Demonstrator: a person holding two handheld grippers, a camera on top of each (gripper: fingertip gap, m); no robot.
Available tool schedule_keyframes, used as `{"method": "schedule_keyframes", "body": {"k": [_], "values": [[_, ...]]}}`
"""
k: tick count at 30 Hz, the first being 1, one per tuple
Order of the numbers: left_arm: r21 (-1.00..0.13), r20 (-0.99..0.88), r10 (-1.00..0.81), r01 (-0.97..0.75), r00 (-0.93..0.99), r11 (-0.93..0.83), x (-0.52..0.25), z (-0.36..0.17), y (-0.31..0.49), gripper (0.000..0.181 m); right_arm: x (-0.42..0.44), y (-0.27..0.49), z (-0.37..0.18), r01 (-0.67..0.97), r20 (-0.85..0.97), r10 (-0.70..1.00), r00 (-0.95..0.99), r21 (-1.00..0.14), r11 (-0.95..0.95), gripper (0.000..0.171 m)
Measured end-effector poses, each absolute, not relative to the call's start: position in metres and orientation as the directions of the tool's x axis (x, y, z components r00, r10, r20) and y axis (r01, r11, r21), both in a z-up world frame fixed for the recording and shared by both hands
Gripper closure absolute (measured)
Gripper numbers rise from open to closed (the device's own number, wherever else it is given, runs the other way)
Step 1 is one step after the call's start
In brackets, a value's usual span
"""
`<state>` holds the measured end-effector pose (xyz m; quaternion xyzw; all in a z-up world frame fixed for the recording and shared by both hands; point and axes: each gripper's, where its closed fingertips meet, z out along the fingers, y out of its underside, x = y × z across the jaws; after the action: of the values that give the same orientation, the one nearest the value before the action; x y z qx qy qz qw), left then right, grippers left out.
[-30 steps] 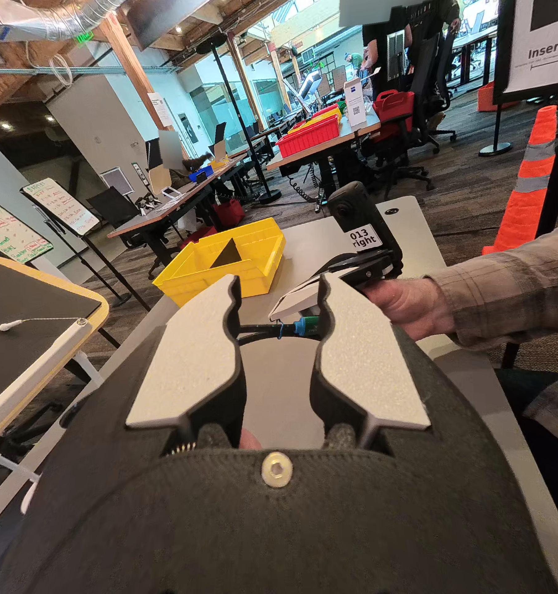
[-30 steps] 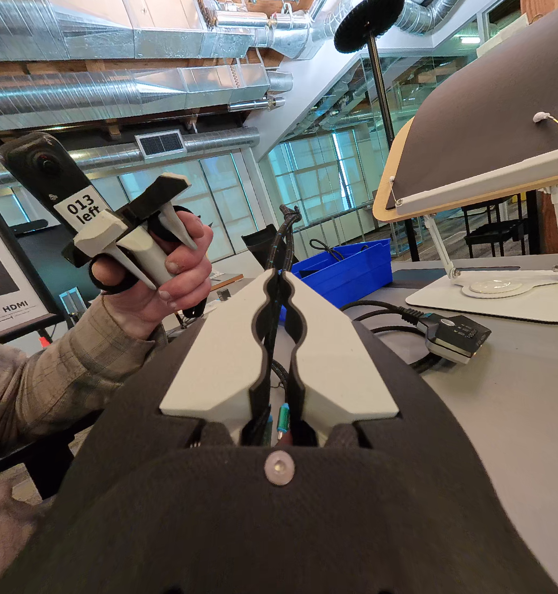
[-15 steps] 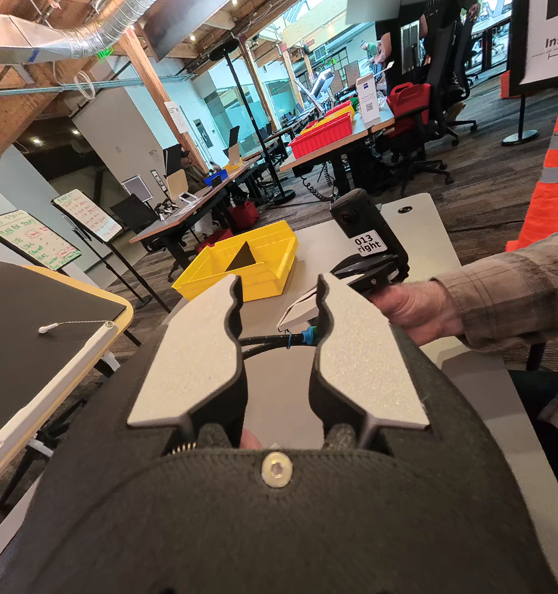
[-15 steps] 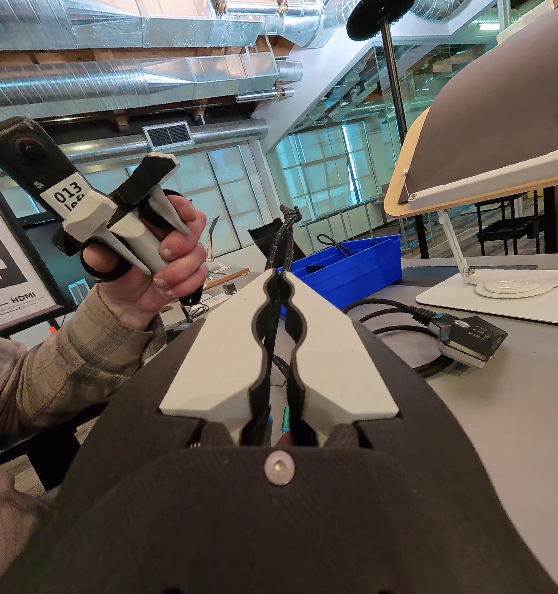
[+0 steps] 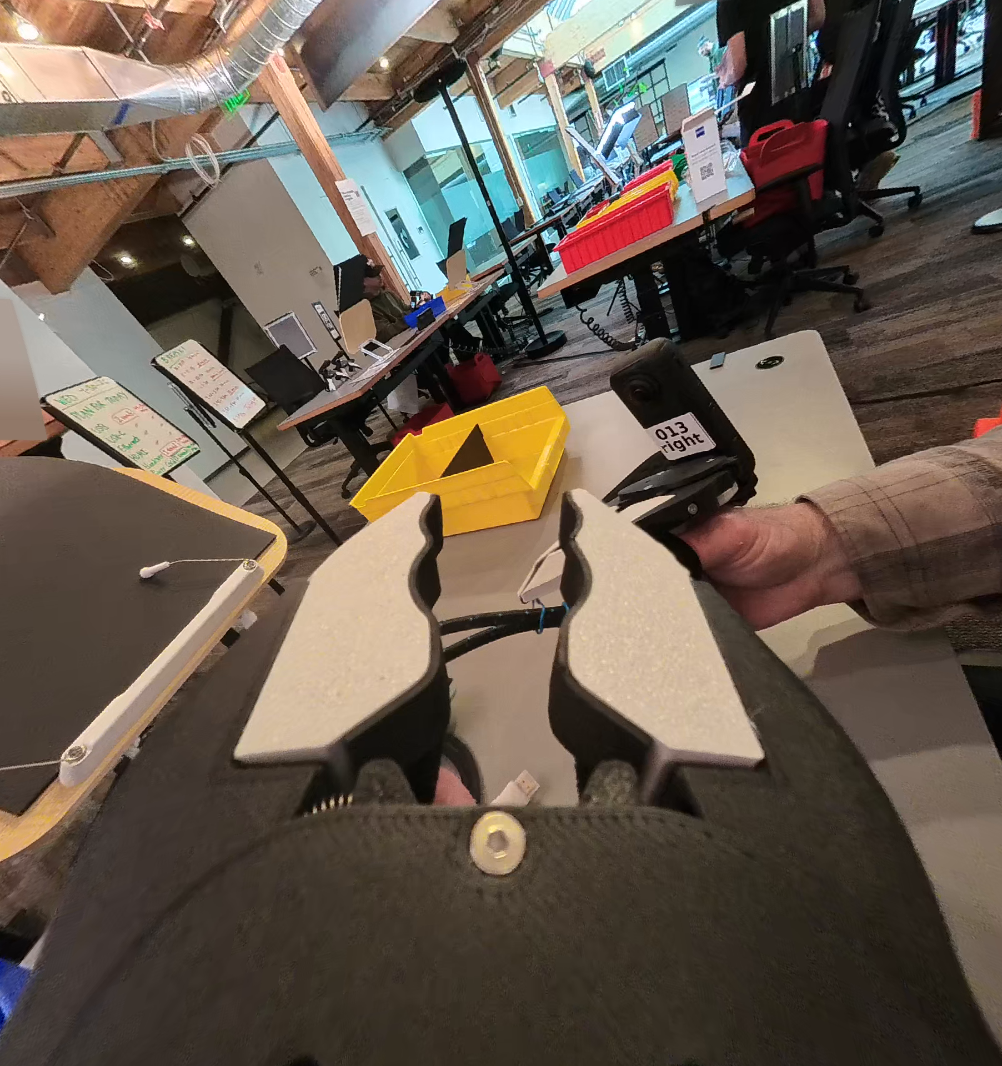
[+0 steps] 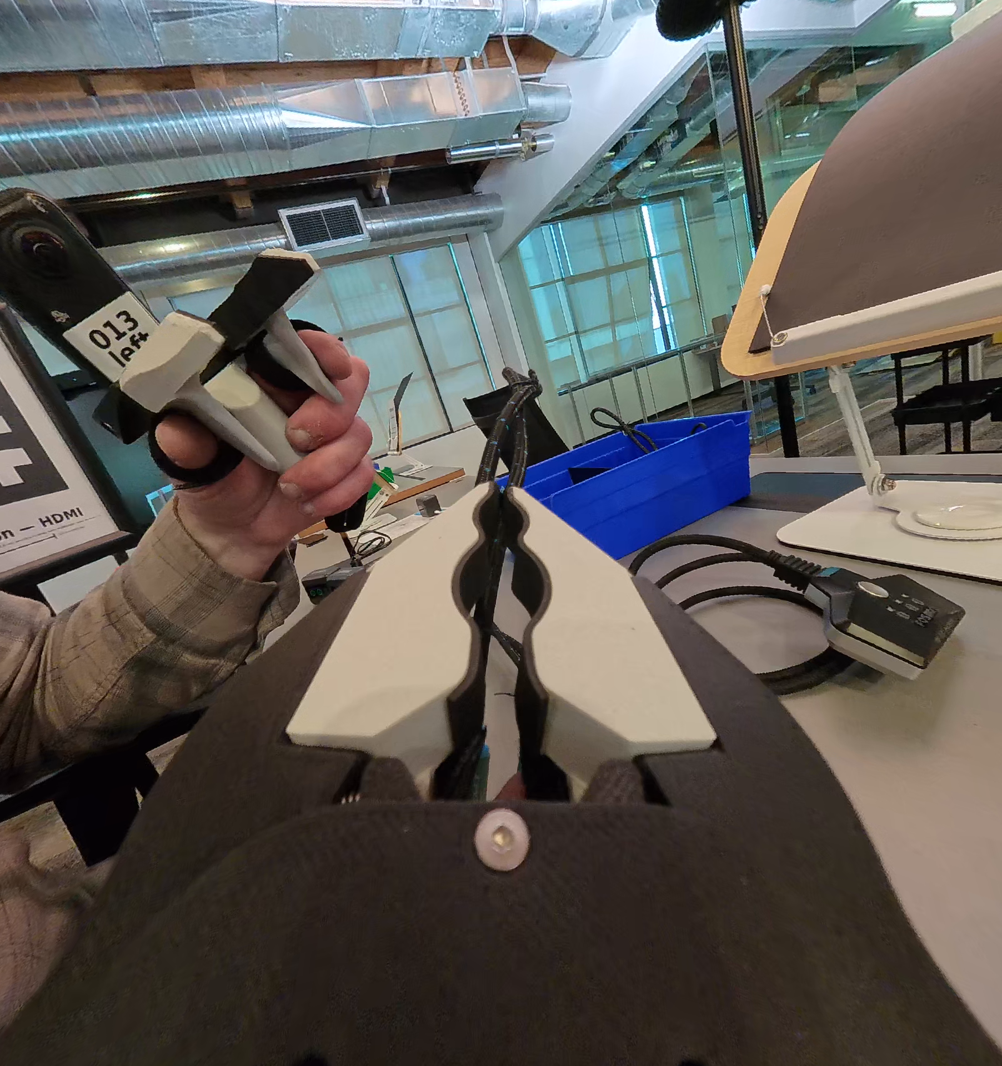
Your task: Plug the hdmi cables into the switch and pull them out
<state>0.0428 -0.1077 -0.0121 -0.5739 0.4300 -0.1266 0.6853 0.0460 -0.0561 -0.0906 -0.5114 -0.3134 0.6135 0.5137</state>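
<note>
Right tongs point(image 6: 501, 496) clamp a black cable point(image 6: 513, 415); left tongs point(image 5: 501, 519) gape empty. Next, likely carry its plug to the switch point(image 6: 885, 620) on the bench point(image 6: 920, 779).

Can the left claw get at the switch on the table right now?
Probably yes. The left claw is open and holds nothing, and the switch lies bare on the table, nothing on top. The right claw, shut on a cable, stands beside the path.
</note>
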Motion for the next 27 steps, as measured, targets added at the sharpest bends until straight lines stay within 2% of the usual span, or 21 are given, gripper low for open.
{"method": "schedule_keyframes", "body": {"k": [15,27], "values": [[-0.881,-0.472,-0.616,-0.370,0.631,0.296,0.035,-0.017,-0.097,0.146,0.038,-0.069,-0.095,-0.268,-0.281,0.960,0.020,-0.926,-0.265,0.171],[-0.867,-0.478,-0.596,-0.455,0.645,0.203,0.024,-0.044,-0.078,0.147,0.034,-0.079,-0.095,-0.252,-0.260,0.966,-0.006,-0.934,-0.253,0.171]]}}
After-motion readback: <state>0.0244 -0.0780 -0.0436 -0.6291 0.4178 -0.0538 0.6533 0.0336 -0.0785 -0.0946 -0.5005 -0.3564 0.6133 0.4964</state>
